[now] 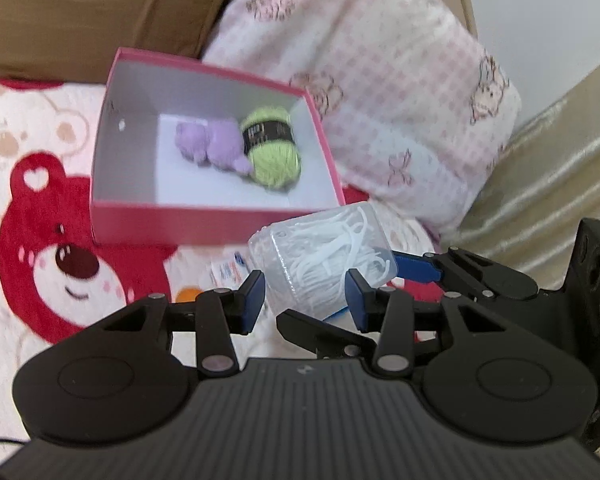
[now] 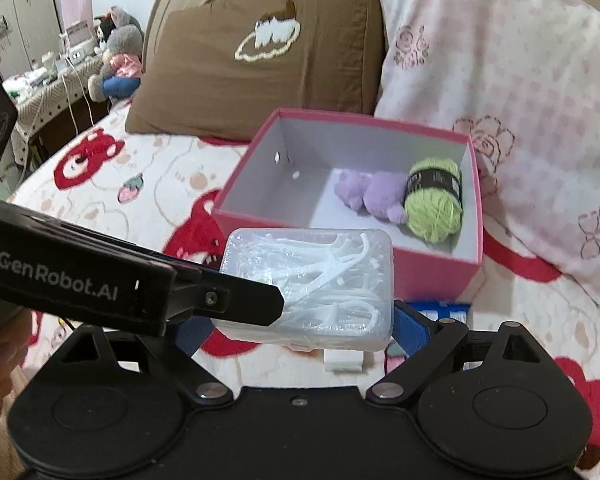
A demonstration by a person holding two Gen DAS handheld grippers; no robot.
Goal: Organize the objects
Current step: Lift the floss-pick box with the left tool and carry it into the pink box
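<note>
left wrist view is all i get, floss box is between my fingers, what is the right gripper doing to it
Observer: The right gripper has the floss box between its blue pads too. One pad meets the box's edge. The other pad is hidden.
Operator: anything lying under the box that i cant see
Observer: Yes, a small white clip lies on the bedspread right below it.
</note>
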